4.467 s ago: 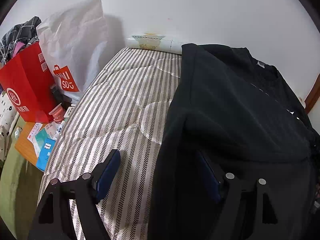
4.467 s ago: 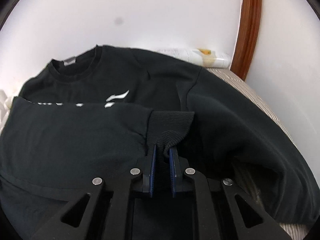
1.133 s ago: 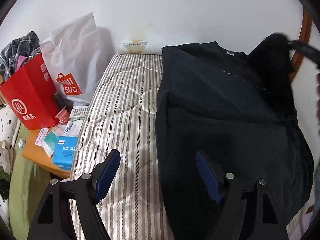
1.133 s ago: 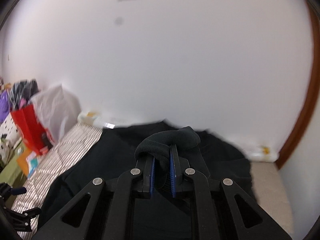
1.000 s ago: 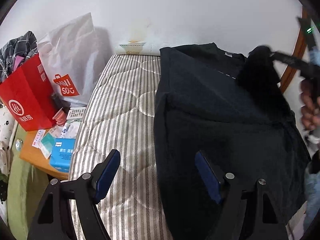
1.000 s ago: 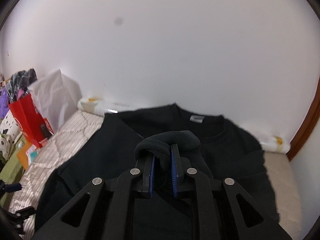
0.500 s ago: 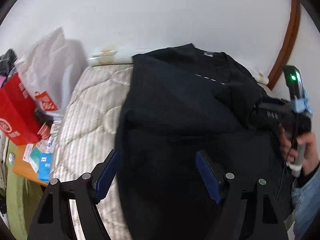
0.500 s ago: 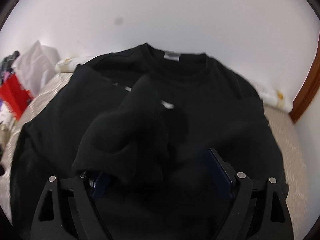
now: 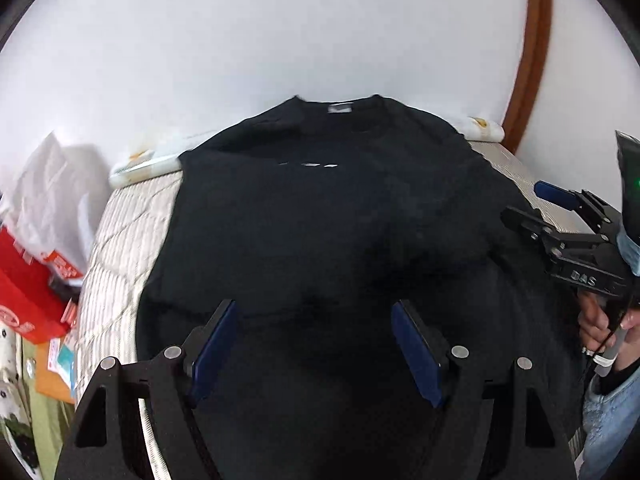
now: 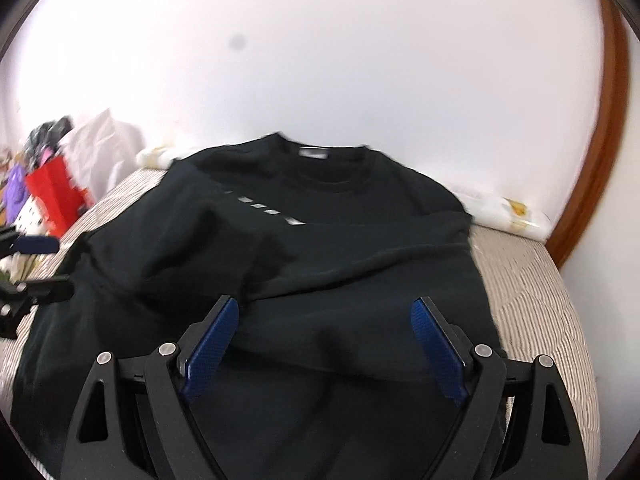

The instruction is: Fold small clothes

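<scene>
Both your grippers hang empty over the sweatshirt.

Your right gripper (image 10: pixel 324 340) and left gripper (image 9: pixel 316 344) stand spread wide, nothing between the pads. The black sweatshirt (image 10: pixel 320 248) lies flat ahead on the striped mattress (image 10: pixel 528 288), collar toward the wall, hem nearest you, within both hands' reach.

Bed (image 10: pixel 532 280): quilted striped mattress cover, set against a white wall. Lying on it: one black sweatshirt (image 10: pixel 320 264) (sleeves folded inward), collar toward the wall.
</scene>
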The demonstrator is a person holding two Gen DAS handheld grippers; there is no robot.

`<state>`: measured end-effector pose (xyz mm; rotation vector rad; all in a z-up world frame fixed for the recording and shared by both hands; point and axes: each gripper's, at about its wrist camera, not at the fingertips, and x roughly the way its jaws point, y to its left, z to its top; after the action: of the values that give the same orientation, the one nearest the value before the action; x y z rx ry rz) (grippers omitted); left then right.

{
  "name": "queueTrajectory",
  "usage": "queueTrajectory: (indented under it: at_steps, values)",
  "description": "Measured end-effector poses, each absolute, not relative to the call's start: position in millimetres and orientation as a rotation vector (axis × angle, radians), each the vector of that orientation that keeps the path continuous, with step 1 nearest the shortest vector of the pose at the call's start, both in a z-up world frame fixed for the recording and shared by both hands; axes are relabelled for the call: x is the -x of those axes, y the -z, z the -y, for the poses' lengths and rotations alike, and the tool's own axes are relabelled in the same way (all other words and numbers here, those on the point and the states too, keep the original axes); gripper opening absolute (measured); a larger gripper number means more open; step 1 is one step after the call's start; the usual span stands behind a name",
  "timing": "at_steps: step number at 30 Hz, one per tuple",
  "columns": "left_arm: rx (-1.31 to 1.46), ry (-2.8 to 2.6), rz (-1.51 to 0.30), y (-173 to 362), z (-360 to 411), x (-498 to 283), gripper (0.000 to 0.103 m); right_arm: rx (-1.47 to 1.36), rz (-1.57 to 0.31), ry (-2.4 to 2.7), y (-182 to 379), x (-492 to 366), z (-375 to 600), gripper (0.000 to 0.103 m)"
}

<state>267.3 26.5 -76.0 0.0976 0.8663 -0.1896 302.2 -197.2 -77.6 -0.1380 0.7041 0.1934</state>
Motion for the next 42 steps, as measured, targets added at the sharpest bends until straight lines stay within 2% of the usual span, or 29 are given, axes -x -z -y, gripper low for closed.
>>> queueTrajectory:
  at_steps: [9, 16, 19, 23, 33, 42]
  values:
    - [-0.341, 0.162, -0.846, 113, 53, -303, 0.076, -0.075, -0.742, -0.096, 112, -322, 256, 0.088]
    - [-0.470, 0.038, -0.820, 143, 76, -331, 0.078, -0.124, -0.738, -0.045, 118, -320, 274, 0.087]
    - [-0.522, -0.039, -0.743, 143, 75, -339, 0.078, -0.106, -0.750, -0.025, 123, -322, 274, 0.087]
    - [-0.463, -0.149, -0.687, 125, 39, -345, 0.078, -0.072, -0.773, 0.004, 132, -325, 273, 0.087]
    - [-0.101, -0.142, -0.800, 99, -98, -334, 0.078, -0.036, -0.770, 0.010, 133, -325, 265, 0.087]
    - [0.149, -0.054, -0.838, 105, -147, -331, 0.076, -0.048, -0.761, 0.020, 132, -323, 267, 0.087]
